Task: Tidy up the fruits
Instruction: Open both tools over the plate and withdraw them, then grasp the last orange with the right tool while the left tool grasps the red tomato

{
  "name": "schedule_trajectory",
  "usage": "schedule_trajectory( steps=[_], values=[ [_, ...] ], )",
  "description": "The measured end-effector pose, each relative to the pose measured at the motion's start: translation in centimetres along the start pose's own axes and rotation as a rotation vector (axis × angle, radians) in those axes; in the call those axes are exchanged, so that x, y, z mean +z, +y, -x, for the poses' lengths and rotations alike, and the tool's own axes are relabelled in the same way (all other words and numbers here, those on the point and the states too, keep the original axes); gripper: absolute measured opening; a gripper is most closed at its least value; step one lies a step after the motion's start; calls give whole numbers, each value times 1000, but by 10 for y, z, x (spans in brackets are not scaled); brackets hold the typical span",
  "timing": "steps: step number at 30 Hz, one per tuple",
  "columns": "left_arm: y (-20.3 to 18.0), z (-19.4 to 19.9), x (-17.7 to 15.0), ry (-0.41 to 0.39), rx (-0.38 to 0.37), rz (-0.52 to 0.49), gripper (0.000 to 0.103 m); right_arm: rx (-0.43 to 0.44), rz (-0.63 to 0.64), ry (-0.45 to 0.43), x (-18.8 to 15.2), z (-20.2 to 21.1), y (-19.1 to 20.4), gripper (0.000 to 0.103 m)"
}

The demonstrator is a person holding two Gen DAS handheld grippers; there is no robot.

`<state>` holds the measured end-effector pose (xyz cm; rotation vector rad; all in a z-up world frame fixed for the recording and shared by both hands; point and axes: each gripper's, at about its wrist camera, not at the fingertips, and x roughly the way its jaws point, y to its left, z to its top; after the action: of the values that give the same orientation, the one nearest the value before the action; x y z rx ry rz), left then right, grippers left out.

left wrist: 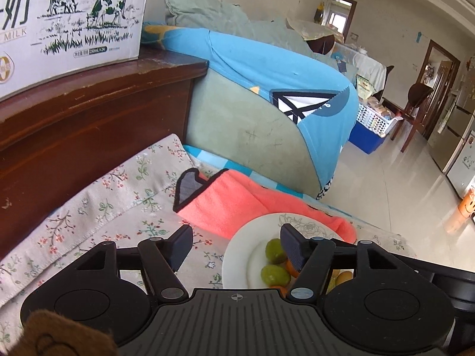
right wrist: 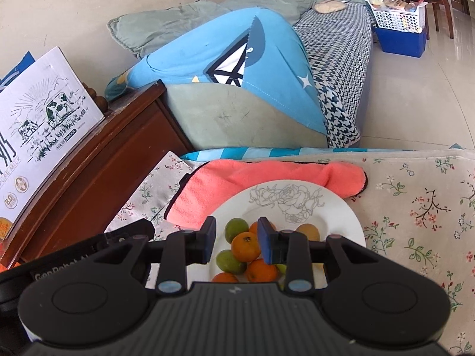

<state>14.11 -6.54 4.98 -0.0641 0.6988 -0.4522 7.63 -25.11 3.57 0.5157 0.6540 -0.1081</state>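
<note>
White rose-print plate (right wrist: 341, 207) on the floral-clothed desk (right wrist: 415, 195), its far rim overlapping the coral towel (right wrist: 225, 178): collects oranges (right wrist: 245, 245) and green fruits (right wrist: 236, 228). Right hand-held gripper (right wrist: 236, 241), jaws parted, brackets one orange, probably for pickup. Left hand-held gripper (left wrist: 236, 244) hangs open, empty, beside the plate.

Both views are lit by bright, even daylight. In the left wrist view, strong glare is seen on the floor (left wrist: 415, 195) at three o'clock, and a washed-out doorway (left wrist: 338, 12) at one o'clock. Soft shadows are cast on the plate (right wrist: 341, 204). Straight lines are bent by fisheye distortion toward the dark corners. Detail is kept sharp centrally and softened at the edges.
</note>
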Motion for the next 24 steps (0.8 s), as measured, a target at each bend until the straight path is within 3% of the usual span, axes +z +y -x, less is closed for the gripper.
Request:
schedule_trajectory(
  steps=[9,14,24],
  values=[
    [30,37,-7,-9,73,5,76,67,83,53,-29,11,22,32],
    [45,44,-17,6,125,15,76,105,158,103,-53,8,39,32],
    [60,48,-23,24,134,42,76,95,326,145,-81,-10,62,32]
  ],
)
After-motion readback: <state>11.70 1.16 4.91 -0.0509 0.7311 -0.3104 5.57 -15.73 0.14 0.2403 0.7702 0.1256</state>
